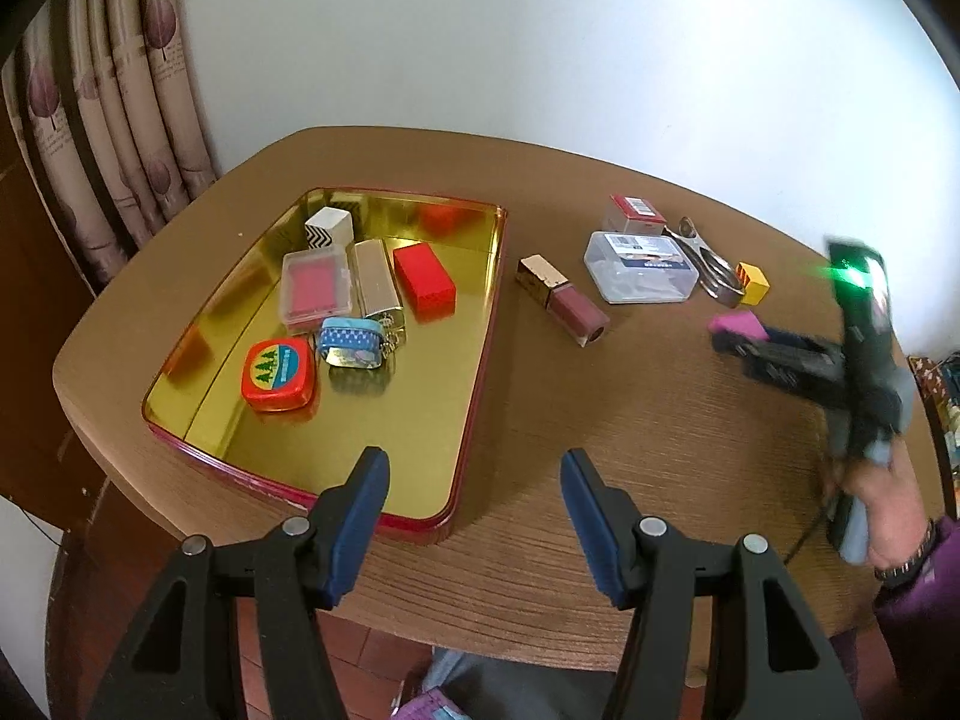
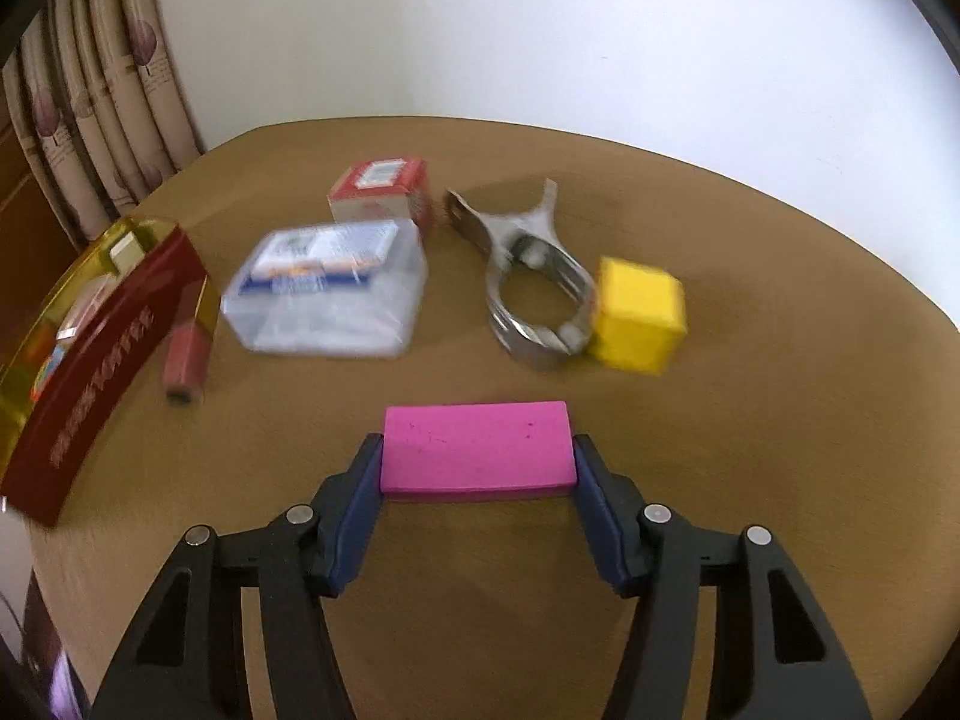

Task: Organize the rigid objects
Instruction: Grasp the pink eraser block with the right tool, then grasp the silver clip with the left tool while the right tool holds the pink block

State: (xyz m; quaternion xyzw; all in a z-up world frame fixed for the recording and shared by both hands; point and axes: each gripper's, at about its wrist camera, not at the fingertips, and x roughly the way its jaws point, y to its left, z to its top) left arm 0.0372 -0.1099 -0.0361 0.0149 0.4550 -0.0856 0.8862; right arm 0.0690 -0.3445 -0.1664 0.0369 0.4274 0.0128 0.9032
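Note:
A gold tin tray (image 1: pixel 474 360) with a red rim lies on the left of the wooden table and holds a red block (image 1: pixel 424 281), a pink-lidded case (image 1: pixel 315 286), a silver case, a white box and a red tape measure (image 1: pixel 279 375). My left gripper (image 1: pixel 474 474) is open and empty above the tray's near right corner. My right gripper (image 2: pixel 477 456) is shut on a pink block (image 2: pixel 475 450), held above the table; it also shows in the left wrist view (image 1: pixel 741 325). The tray's red wall (image 2: pixel 102 372) is to its left.
On the table right of the tray lie a lipstick (image 1: pixel 561 295), a clear plastic box (image 1: pixel 642 267), a small red-topped box (image 1: pixel 635 213), a metal clip (image 1: pixel 711 267) and a yellow cube (image 1: pixel 753 283). A curtain hangs at the far left. A white wall is behind.

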